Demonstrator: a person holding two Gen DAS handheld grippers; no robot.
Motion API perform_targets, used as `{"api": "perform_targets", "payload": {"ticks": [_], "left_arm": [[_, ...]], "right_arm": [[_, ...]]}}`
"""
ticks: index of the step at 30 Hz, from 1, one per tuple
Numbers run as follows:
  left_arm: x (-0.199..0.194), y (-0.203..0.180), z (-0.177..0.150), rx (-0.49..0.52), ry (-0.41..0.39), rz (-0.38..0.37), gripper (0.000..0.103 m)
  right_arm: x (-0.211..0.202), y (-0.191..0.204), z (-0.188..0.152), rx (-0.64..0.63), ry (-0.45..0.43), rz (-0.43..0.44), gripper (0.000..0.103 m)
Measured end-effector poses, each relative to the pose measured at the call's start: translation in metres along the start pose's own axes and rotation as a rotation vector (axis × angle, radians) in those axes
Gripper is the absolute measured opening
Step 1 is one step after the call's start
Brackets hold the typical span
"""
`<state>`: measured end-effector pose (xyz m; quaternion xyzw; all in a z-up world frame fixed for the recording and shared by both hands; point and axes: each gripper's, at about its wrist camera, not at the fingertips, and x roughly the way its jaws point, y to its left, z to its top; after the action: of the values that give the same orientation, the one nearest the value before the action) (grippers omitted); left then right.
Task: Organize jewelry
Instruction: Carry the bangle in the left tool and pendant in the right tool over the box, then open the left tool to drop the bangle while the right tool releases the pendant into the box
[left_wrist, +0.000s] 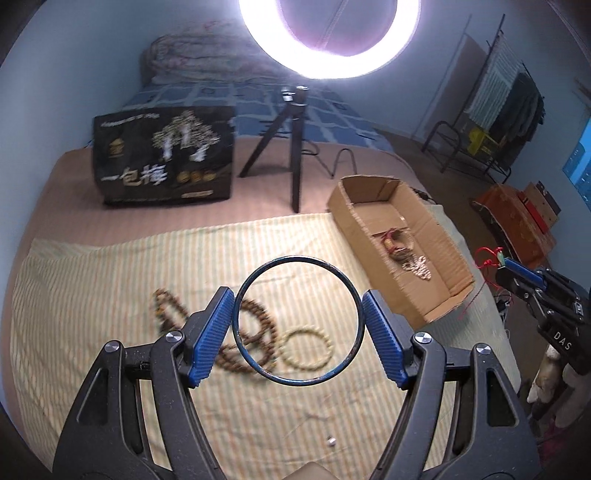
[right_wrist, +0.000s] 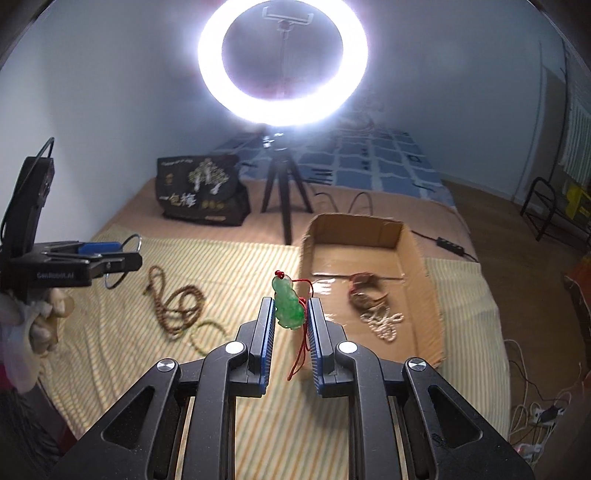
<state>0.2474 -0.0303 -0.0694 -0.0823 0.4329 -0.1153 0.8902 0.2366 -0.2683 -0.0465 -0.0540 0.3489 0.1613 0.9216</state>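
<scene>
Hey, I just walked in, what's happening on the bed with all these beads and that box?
A person is sorting jewelry with two handheld grippers. The left gripper holds a dark bangle between its jaws above the striped cloth. The right gripper pinches a green jade pendant on a red cord, near the cardboard box, which already holds a few pieces. Brown bead strands and a pale bead bracelet lie on the cloth.

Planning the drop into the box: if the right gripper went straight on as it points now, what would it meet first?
Probably the cardboard box's near left wall; the right gripper, holding the jade pendant, aims roughly there, though depth is unclear.
</scene>
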Motion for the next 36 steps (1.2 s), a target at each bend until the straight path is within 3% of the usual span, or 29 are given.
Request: {"api": "perform_targets", "payload": {"ticks": [14, 36], "left_arm": [[0.063, -0.059, 0.048, 0.038, 0.022, -0.092, 0.073], [0.165, -0.109, 0.08, 0.081, 0.08, -0.077, 0.074]], "right_arm": [[0.023, -0.05, 0.003, 0.075, 0.02, -0.047, 0.015], [0.071, -0.087, -0.01, 0.121, 0.113, -0.078, 0.015]]}}
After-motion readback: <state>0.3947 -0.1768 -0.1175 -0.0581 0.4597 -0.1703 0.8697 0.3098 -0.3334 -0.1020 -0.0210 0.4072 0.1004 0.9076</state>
